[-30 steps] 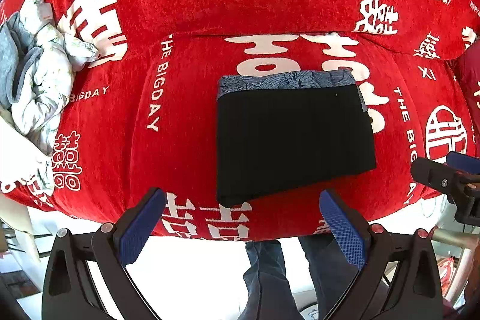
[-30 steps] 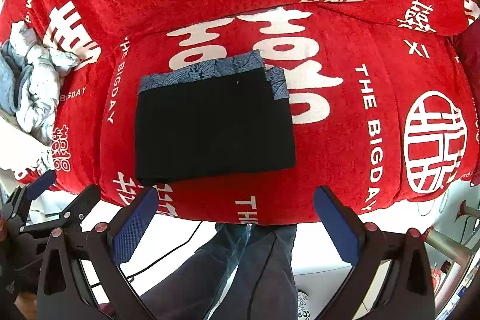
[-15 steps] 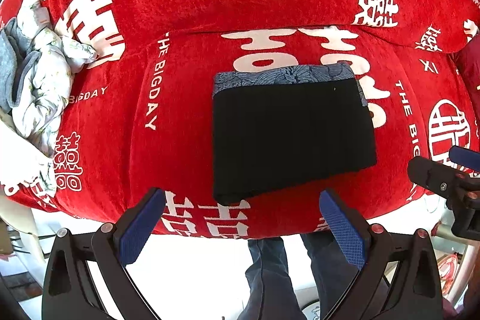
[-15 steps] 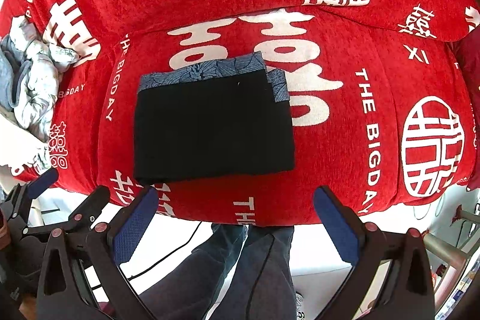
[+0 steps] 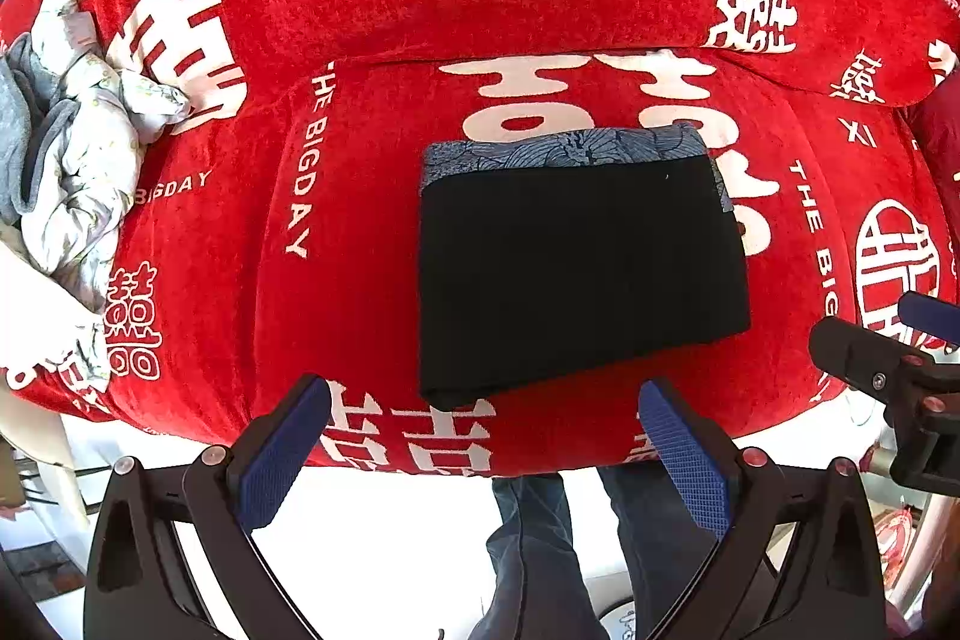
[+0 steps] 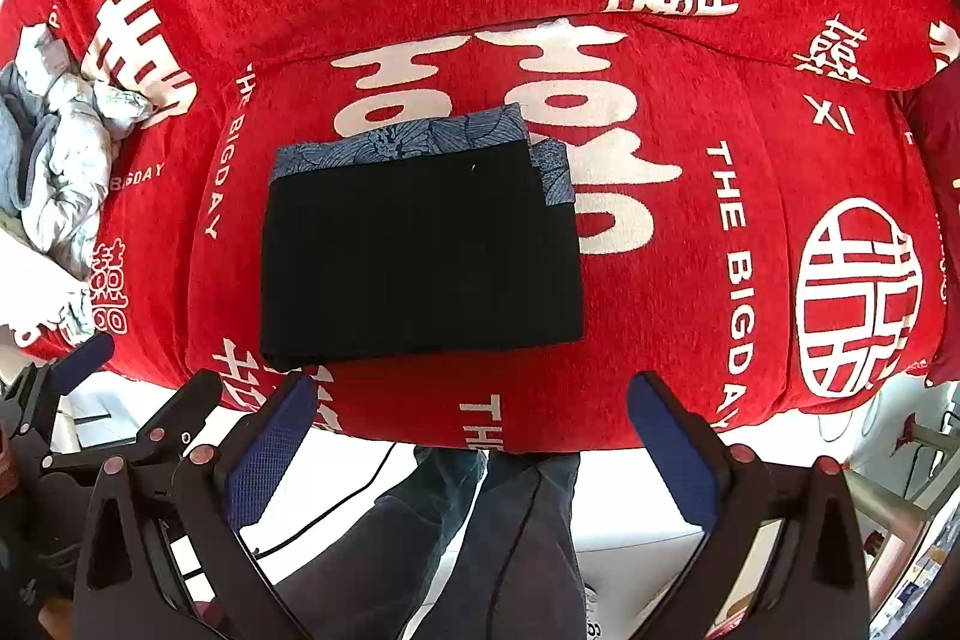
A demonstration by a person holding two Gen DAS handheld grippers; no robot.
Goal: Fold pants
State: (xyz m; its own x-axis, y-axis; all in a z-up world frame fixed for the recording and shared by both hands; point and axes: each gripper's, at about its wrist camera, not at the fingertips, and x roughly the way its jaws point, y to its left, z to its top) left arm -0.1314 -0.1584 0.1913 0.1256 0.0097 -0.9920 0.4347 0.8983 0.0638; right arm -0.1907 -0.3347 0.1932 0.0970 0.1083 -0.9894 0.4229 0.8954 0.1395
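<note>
In the left wrist view, the folded pants [image 5: 582,268] are lying as a flat black rectangle with a blue patterned band along the far edge, resting on the red sofa cover [image 5: 372,160]. The left gripper [image 5: 483,439] is hovering near the front edge of the seat, its blue-padded fingers [image 5: 684,451] spreading wide and holding nothing; the pants are sitting just beyond the fingertips, apart from them. A crumpled pile of pale clothes [image 5: 72,154] is lying at the far left of the cover. The right gripper [image 5: 888,340] is showing at the right edge.

In the right wrist view, the pants [image 6: 420,250] are lying ahead and left of centre on the sofa cover [image 6: 690,250]. The right gripper [image 6: 468,424] is pointing forward over the seat edge, fingers [image 6: 672,451] gaping apart and empty. The left gripper [image 6: 138,388] is appearing low at the left, and the clothes pile [image 6: 54,160] beyond it.
</note>
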